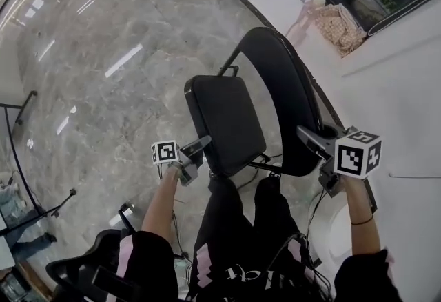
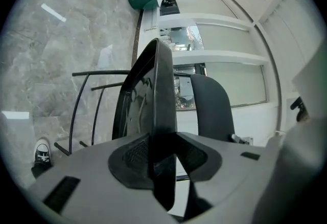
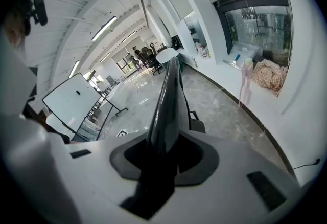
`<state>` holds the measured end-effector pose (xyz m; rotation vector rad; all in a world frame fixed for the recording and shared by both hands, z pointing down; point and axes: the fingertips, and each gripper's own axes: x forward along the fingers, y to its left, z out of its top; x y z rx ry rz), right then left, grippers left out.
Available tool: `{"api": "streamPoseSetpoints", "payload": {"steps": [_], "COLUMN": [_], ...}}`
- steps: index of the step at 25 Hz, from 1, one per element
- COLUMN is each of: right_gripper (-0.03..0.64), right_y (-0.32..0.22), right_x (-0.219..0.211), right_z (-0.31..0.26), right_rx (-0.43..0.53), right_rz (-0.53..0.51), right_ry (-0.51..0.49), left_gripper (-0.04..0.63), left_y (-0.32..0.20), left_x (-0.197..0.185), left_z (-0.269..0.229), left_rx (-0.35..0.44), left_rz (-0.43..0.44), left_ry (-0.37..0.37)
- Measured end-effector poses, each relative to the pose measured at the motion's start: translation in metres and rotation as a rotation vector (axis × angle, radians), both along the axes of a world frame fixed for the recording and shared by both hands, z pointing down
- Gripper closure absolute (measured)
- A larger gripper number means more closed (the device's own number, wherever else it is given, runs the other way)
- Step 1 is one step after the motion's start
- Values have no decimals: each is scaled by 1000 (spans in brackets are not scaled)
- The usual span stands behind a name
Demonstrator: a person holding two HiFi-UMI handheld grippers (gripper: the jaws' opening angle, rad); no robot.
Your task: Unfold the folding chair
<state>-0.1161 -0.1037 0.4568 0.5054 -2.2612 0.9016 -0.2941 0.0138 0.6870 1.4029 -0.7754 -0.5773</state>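
Observation:
The folding chair stands in front of me on the marble floor, its black seat [image 1: 224, 121] lying roughly level and its curved black backrest [image 1: 286, 101] to the right of it. My left gripper [image 1: 203, 145] holds the seat's near left edge; in the left gripper view that gripper [image 2: 162, 154] has the seat [image 2: 161, 90] edge-on between its pads with no gap showing. My right gripper [image 1: 306, 136] clamps the backrest's near edge, and in the right gripper view the gripper [image 3: 166, 159] has the thin backrest [image 3: 168, 105] running up from its jaws.
My legs in black trousers [image 1: 241, 225] are just behind the chair. A white curved ledge [image 1: 386, 87] borders the right side, with a beige bundle [image 1: 341, 28] on it. A black stand's legs [image 1: 21, 156] are at left and an office chair base [image 1: 76, 269] at bottom left.

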Motion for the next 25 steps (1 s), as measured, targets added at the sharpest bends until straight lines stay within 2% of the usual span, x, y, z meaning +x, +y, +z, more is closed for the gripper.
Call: {"api": "streamPoseSetpoints", "payload": {"steps": [4, 8, 15, 20, 25], "right_gripper": [503, 503, 499, 499, 515], "right_y": [-1, -11, -53, -61, -88], "right_x": [-2, 11, 30, 42, 64], "right_z": [13, 25, 43, 50, 74], "right_rx": [-15, -67, -53, -52, -64], "right_rz": [-23, 14, -27, -19, 14], "right_ry": [-27, -108, -159, -197, -222], "left_gripper": [475, 463, 462, 459, 439], "left_y": [18, 38, 33, 39, 41], "left_x": [-17, -32, -30, -29, -35], "left_z": [16, 50, 80, 88, 106], "left_rx": [19, 23, 78, 99, 49], "left_rz": [-52, -62, -83, -143, -231], "left_ry": [83, 93, 124, 122, 76]}}
